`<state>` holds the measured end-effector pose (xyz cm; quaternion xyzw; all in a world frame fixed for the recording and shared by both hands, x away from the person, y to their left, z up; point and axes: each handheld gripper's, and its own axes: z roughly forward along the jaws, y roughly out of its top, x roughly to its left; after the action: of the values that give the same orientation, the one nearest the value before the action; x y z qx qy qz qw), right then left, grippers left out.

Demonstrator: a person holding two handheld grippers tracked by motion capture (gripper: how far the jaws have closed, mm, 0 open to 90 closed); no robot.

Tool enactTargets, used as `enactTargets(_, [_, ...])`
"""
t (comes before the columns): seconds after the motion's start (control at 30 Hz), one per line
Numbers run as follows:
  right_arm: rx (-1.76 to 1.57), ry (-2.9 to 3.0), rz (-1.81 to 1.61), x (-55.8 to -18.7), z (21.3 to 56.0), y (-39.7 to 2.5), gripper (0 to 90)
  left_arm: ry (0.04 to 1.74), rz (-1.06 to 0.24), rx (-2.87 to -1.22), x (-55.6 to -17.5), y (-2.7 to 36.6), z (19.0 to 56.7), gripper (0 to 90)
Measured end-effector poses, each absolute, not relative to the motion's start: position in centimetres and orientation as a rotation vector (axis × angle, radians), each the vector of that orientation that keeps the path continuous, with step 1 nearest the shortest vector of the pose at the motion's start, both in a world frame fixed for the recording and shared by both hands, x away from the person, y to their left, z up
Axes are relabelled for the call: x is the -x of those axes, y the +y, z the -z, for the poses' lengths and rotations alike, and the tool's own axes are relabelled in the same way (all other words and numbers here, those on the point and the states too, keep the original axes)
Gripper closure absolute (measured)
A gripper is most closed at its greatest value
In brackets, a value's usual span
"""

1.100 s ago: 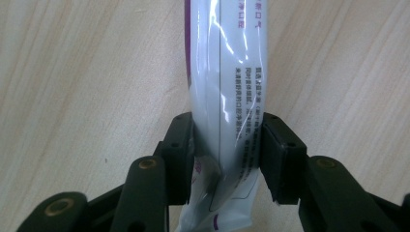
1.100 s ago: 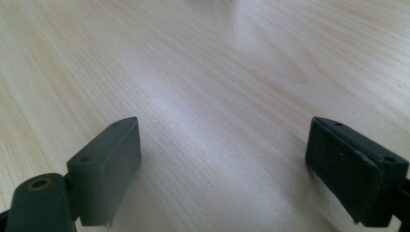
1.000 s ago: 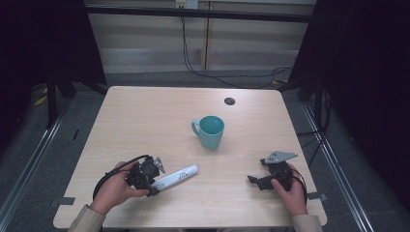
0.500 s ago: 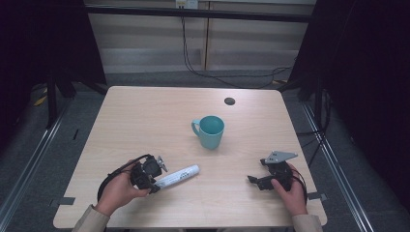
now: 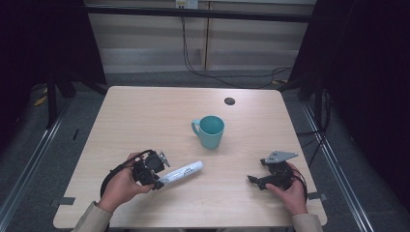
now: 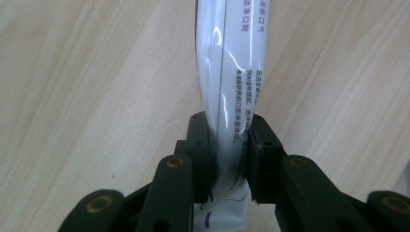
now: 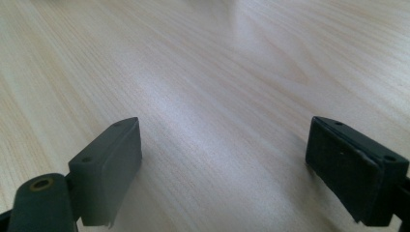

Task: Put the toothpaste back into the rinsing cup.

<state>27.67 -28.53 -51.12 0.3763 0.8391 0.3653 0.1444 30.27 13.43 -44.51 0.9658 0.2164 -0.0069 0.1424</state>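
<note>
A white tube (image 5: 183,171) with purple print lies on the wooden table (image 5: 145,121) near the front left. My left gripper (image 5: 155,181) is shut on the tube's flat tail end; in the left gripper view the tube (image 6: 232,72) runs up and away from the left gripper (image 6: 227,159), squeezed between the black jaws. My right gripper (image 5: 251,180) rests low at the front right, held by a hand, open with nothing but bare wood between its jaws (image 7: 222,159). A teal mug (image 5: 211,131) stands upright in the middle of the table, apart from both grippers.
A small dark round hole (image 5: 229,101) sits near the table's far edge. Black cables (image 5: 109,176) trail from each gripper. Dark curtains and metal rails flank the table on both sides.
The left gripper and the tube have shifted slightly right and toward the front edge. The right gripper has stayed in place.
</note>
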Motion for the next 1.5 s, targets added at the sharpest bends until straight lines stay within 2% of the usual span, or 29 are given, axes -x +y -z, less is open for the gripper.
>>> enactTargets(0.57, [-0.908, 2.527, -1.145, -28.2, 49.0, -26.6, 13.0, 0.612, 0.030, -2.784, -31.0, 12.4, 43.5, 74.7])
enactTargets(1.5, [-0.425, 2.662, -1.081, -29.4, 43.8, -18.6, 16.2, 0.521, 0.090, -2.757, -31.4, 8.3, 42.3, 75.0])
